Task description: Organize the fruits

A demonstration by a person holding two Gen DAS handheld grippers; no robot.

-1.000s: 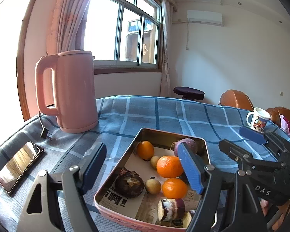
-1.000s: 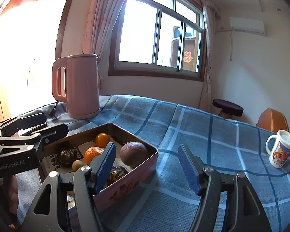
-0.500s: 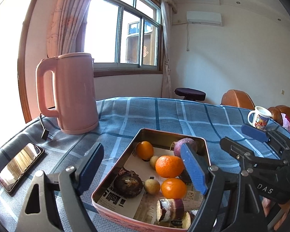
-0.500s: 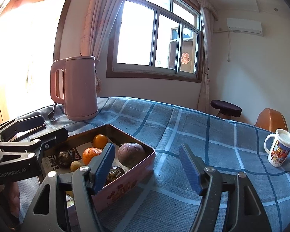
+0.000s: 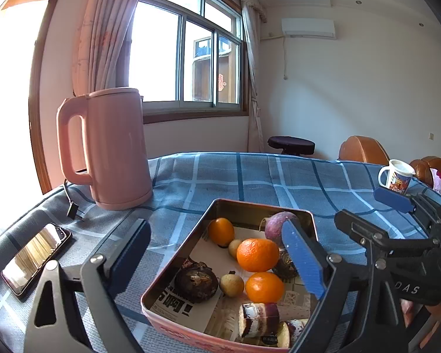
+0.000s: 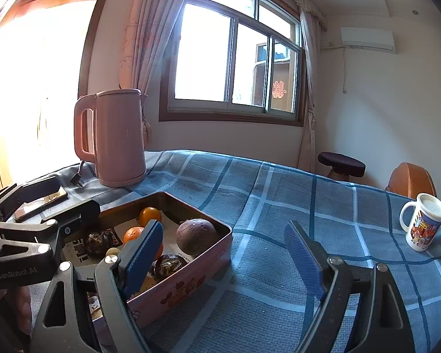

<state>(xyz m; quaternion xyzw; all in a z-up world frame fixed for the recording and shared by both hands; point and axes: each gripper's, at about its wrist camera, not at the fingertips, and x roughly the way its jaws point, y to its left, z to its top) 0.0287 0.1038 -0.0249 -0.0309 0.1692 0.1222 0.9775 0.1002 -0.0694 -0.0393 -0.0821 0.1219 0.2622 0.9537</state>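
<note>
A pink metal tray (image 5: 173, 328) lined with newspaper holds the fruit on the blue checked table. In it lie three oranges, one in the middle (image 5: 257, 254), a purple round fruit (image 5: 276, 223), a dark brown fruit (image 5: 196, 279), small pale fruits and cut purple pieces (image 5: 258, 314). My left gripper (image 5: 217, 257) is open and empty above the tray's left half. My right gripper (image 6: 227, 260) is open and empty, with its left finger over the tray's (image 6: 179, 289) right wall. The purple fruit also shows in the right wrist view (image 6: 195, 235).
A pink kettle (image 5: 105, 150) stands at the back left with its plug on the cloth. A phone (image 5: 35, 260) lies at the left edge. A printed mug (image 6: 423, 225) stands at the far right. Chairs and a stool are beyond the table.
Both grippers have drawn back and risen slightly, so the tray sits a little lower and farther in each view. Nothing was grasped or released.
</note>
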